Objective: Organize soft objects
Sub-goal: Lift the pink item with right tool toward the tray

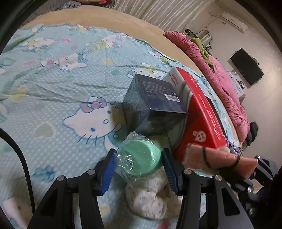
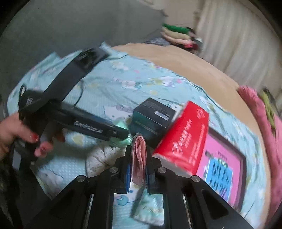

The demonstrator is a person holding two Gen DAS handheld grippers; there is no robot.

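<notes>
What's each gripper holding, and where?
Right gripper: shut on pink plush piece, mid-length. Left gripper: grips bagged green foam disc by its sides.

Matt printed cotton bedsheet (image 1: 52, 84), glossy red cardboard box (image 1: 199, 119), crinkly clear plastic wrap (image 1: 123, 163), fuzzy white plush (image 1: 149, 199)

Bed (image 1: 109, 19) fills the foreground, spread with a pale-blue cartoon-cat sheet (image 1: 52, 79). Pleated pale curtain (image 1: 158, 10) behind. Cream wall (image 1: 264, 98) carries a black screen (image 1: 246, 68) (air conditioner (image 1: 234, 22) mounted higher up).
</notes>
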